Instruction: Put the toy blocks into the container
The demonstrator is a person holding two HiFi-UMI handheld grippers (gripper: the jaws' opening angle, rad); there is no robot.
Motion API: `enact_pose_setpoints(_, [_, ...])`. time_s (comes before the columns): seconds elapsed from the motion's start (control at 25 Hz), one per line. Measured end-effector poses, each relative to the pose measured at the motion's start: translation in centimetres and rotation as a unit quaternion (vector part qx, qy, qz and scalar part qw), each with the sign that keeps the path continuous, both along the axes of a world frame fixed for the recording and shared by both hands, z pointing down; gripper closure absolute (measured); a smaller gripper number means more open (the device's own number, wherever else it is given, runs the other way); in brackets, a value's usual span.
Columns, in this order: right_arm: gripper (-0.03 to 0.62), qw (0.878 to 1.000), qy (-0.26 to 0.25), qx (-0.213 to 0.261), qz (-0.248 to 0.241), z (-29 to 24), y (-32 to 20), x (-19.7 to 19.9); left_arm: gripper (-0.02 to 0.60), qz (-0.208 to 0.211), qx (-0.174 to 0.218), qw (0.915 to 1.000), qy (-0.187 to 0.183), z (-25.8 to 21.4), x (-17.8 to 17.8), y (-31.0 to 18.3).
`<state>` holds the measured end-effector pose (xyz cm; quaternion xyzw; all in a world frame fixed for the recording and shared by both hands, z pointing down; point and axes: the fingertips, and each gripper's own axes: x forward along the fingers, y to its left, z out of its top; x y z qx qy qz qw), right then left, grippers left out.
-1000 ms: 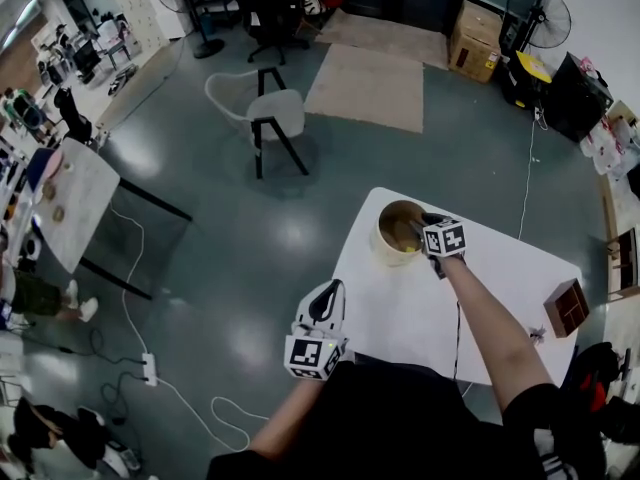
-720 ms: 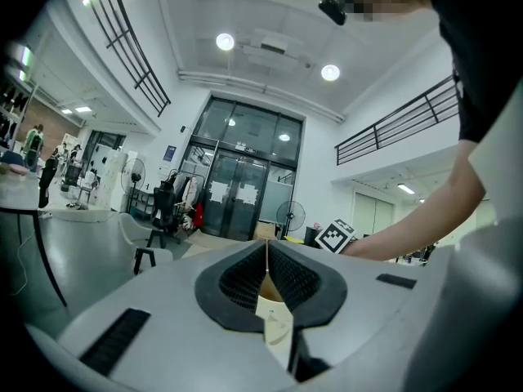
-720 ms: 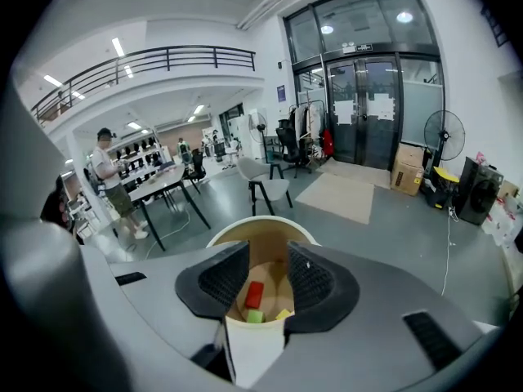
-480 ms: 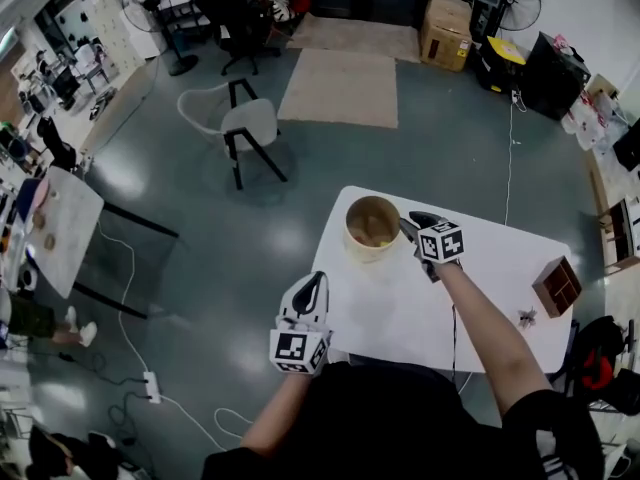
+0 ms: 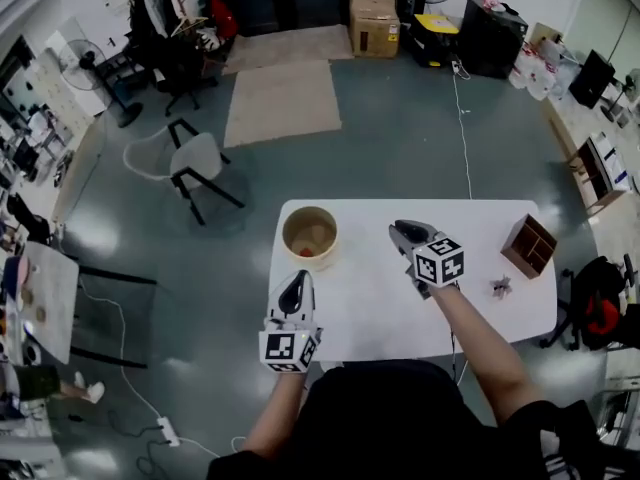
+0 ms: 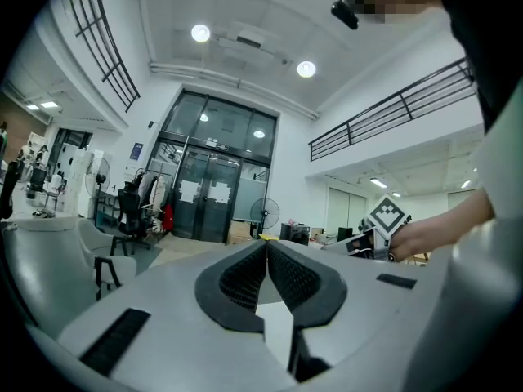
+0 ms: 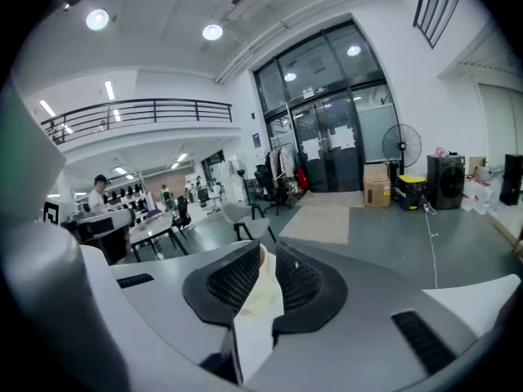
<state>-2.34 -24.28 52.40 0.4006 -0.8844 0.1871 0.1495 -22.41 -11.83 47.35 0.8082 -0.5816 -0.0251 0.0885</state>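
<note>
A cream round container (image 5: 310,235) stands on the white table (image 5: 380,308) at its far left, with something red (image 5: 305,252) lying inside. My right gripper (image 5: 402,234) hovers over the table to the right of the container, well apart from it. Its jaws are closing, a narrow gap is left, and nothing sits between them (image 7: 268,251); the container's pale wall shows beyond the gap. My left gripper (image 5: 294,290) is at the table's near left edge, below the container, shut and empty (image 6: 266,247).
A brown wooden box (image 5: 530,245) with compartments stands at the table's right end. A small dark object (image 5: 500,287) lies next to it. A white chair (image 5: 195,158) and a beige mat (image 5: 282,101) are on the floor beyond the table.
My right gripper has drawn back from the container's rim to the right, and its jaws have narrowed. The left gripper stays shut at the table's near edge. The head view has shifted.
</note>
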Motion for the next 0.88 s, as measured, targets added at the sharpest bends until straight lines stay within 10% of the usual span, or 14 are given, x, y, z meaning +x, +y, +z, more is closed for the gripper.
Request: enact_pose_setpoints(0.88, [0.595,0.977,0.015,0.094,0.193,-2.7,8.4,32.7,0.574,0.099,-0.008,0.9942,-0.042,1.0,25.1,-6.1])
